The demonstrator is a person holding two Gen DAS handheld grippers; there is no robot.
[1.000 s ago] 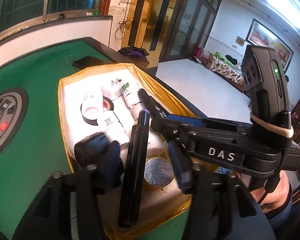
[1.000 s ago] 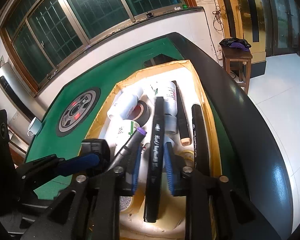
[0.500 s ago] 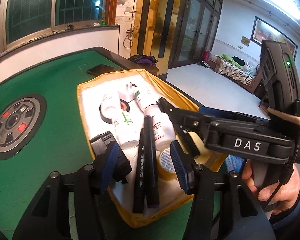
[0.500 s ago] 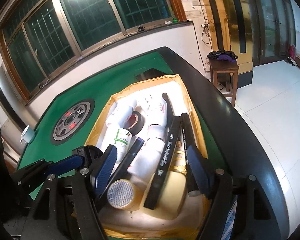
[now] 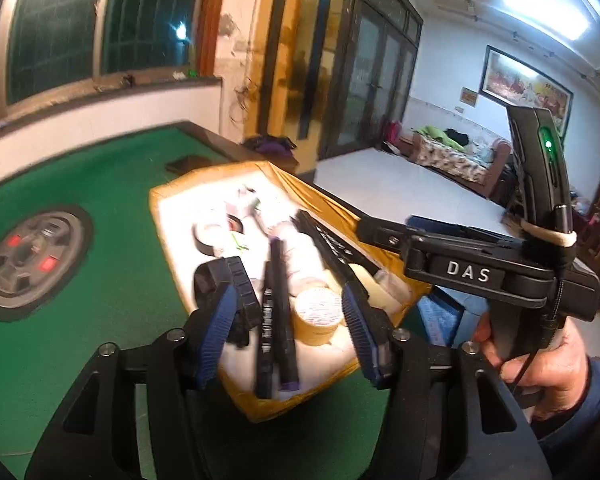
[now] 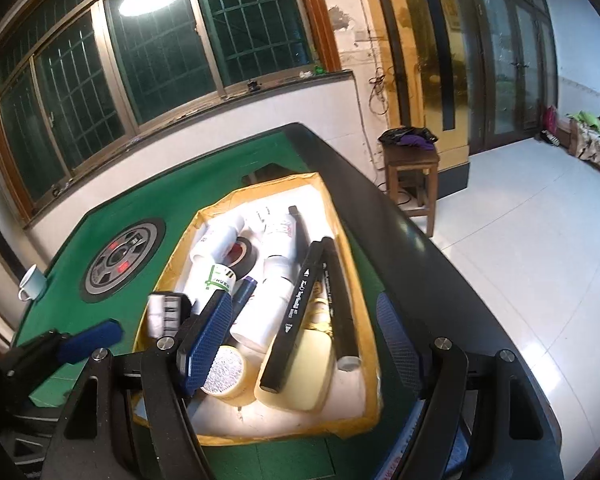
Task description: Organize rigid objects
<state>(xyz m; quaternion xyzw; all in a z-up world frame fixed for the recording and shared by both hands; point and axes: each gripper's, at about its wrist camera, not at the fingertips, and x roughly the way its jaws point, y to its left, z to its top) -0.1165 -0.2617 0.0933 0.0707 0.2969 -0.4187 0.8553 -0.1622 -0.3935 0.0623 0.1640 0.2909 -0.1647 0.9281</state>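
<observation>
Green felt desk (image 6: 147, 216) by barred windows, yellow tray (image 6: 364, 320) near its edge. Markers (image 6: 300, 312), bottles, tape rolls packed inside, likely for tidy storage. Left tool (image 5: 287, 320) and right tool (image 6: 304, 332) both released, jaws just widened, nothing gripped.

A white mug (image 6: 31, 282) is standing at the far left edge of the green worktop (image 6: 147, 208). A round grey panel (image 6: 120, 261) with red lights is sitting in the worktop's felt. A wooden stool (image 6: 412, 171) is standing on the white floor (image 6: 520, 240), carrying a dark bundle (image 6: 408, 137). A framed picture (image 5: 526, 85) is hanging on the far wall.
</observation>
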